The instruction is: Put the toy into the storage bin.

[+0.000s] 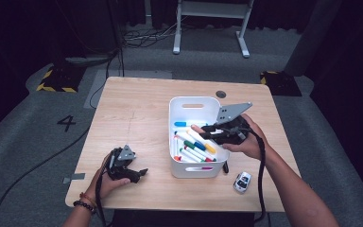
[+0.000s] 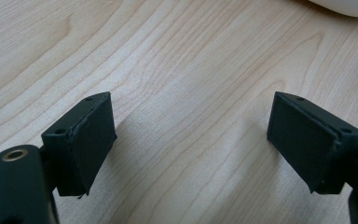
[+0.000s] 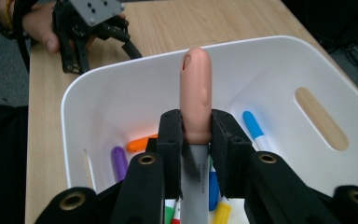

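My right gripper (image 3: 196,126) is shut on a marker with a grey barrel and a peach cap (image 3: 196,93). It holds the marker above the white bin (image 3: 270,51), cap pointing away from the camera. In the high view this gripper (image 1: 203,132) hovers over the right half of the bin (image 1: 194,100), where several coloured markers (image 1: 194,145) lie. Blue (image 3: 253,125), orange (image 3: 140,143) and purple (image 3: 118,161) ones show on the bin floor. My left gripper (image 1: 139,174) rests near the table's front left, open, with bare wood between its jaws (image 2: 191,135).
A small silver toy car (image 1: 242,182) sits on the table right of the bin, near the front edge. A dark thin object (image 1: 225,167) lies against the bin's right front corner. The bin's corner (image 2: 345,7) shows beyond the left gripper.
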`<state>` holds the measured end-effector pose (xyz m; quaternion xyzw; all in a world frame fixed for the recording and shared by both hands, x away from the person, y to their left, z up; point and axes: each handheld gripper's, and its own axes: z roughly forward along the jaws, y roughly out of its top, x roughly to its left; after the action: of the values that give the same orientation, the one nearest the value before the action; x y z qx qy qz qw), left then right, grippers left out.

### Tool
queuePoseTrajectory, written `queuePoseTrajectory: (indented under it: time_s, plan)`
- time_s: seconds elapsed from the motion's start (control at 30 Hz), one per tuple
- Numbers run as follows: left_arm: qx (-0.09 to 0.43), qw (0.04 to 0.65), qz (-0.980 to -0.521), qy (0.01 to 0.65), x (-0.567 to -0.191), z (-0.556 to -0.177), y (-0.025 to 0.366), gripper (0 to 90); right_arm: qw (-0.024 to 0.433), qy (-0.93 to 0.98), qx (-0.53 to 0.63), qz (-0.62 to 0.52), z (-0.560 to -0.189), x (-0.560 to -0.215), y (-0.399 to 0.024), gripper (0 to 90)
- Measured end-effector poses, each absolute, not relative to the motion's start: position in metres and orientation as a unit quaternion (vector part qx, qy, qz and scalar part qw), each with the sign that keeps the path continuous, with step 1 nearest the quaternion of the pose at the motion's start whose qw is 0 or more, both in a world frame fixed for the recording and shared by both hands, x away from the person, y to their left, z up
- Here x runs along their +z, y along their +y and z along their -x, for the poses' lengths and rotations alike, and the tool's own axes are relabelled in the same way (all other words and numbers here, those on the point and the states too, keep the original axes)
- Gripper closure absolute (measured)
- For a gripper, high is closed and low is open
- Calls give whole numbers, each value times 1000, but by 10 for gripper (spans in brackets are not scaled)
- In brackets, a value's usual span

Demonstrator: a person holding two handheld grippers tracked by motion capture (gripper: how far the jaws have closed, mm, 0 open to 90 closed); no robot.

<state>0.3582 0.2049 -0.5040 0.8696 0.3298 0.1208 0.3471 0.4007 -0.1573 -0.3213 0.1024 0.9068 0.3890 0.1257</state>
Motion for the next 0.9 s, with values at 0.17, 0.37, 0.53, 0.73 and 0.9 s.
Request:
queuePoseTrajectory:
  time_s: [0.17, 0.37, 0.53, 0.73, 0.9]
  plan:
    - [121, 347, -870, 330, -504, -358, 205, 154, 116, 920, 362, -97, -403, -331, -150, 745]
    - [121, 347, -870, 330, -504, -358, 205, 154, 101, 933, 333, -92, -404, -344, -144, 745]
    - [120, 348, -869, 331, -504, -358, 205, 154, 87, 946, 304, -76, -403, -354, -135, 745]
    - [120, 348, -869, 331, -504, -358, 205, 154, 73, 956, 275, -70, -402, -359, -129, 744]
    - [121, 348, -869, 331, -504, -358, 205, 154, 70, 960, 262, -70, -401, -362, -127, 740]
